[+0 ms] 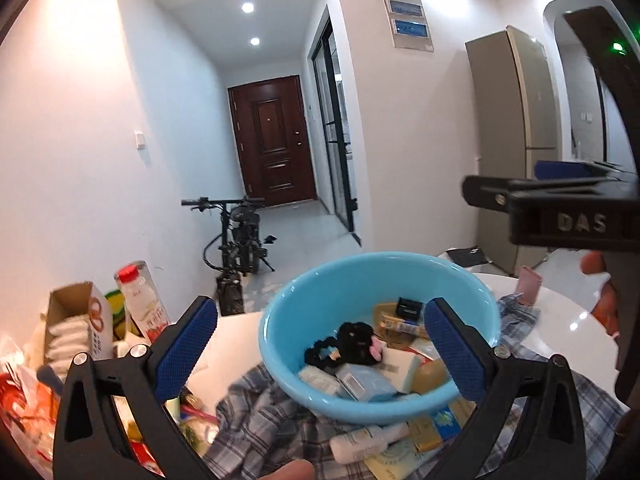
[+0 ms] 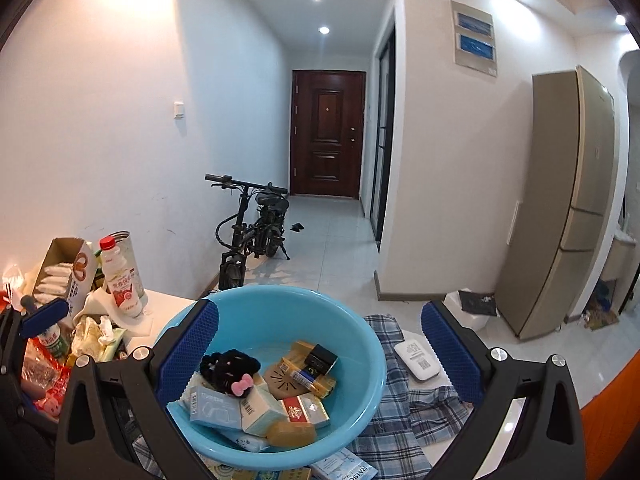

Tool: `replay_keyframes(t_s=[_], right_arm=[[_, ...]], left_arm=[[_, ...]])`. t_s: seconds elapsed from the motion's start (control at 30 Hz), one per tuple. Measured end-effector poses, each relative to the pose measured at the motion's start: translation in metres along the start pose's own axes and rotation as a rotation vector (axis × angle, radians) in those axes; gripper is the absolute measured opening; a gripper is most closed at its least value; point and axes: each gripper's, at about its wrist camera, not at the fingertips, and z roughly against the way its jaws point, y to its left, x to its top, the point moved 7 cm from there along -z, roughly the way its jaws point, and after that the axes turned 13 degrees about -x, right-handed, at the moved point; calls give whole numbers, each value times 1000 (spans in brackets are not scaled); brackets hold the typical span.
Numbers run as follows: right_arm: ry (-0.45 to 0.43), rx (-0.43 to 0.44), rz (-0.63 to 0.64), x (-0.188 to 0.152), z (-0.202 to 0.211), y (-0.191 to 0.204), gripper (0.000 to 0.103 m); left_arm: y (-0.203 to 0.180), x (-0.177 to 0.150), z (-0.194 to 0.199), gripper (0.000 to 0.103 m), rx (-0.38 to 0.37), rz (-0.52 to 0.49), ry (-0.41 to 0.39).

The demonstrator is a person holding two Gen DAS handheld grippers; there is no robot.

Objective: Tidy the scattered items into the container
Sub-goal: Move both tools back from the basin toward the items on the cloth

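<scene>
A light blue plastic basin (image 1: 360,280) (image 2: 352,396) stands on a plaid cloth (image 1: 256,424) (image 2: 400,420) and holds several small items: a black hair tie with a pink bow (image 2: 228,368), small boxes, packets and a bar of soap (image 2: 291,433). My left gripper (image 1: 320,348) is open and empty, raised over the basin. My right gripper (image 2: 318,350) is open and empty, also over the basin; it shows at the right of the left wrist view (image 1: 560,204). A white tube (image 1: 366,442) and packets (image 1: 424,432) lie on the cloth by the basin's near side.
Left of the basin stand a red-capped drink bottle (image 2: 120,276), an open cardboard box (image 2: 64,272) and snack wrappers (image 2: 44,376). A white device (image 2: 418,358) lies on the cloth at the right. A pink cup (image 1: 528,284) stands on the white table (image 1: 560,320). Beyond are a bicycle (image 2: 252,228) and a fridge (image 2: 568,200).
</scene>
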Motion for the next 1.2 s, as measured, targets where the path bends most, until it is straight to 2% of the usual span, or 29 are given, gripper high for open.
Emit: replay_keyframes(t_s=[0.1, 0.27, 0.33, 0.43, 0.7, 0.93, 1.2], right_arm=[[-14, -5, 18, 2, 5, 7, 103], [15, 34, 33, -14, 16, 12, 103], [31, 14, 47, -26, 22, 9, 103], [50, 28, 47, -42, 32, 6, 103], [143, 64, 8, -105, 48, -3, 103], [239, 63, -16, -157, 49, -6, 103], [287, 33, -25, -187, 47, -11, 103]], left_arm=[[5, -7, 5, 103, -39, 43, -4], [10, -14, 11, 103, -13, 71, 12], [7, -19, 14, 103, -26, 88, 24], [-3, -30, 22, 103, -29, 103, 37], [-21, -72, 29, 103, 53, 95, 131], [-29, -109, 27, 103, 66, 106, 213], [-16, -132, 26, 103, 53, 206, 246]])
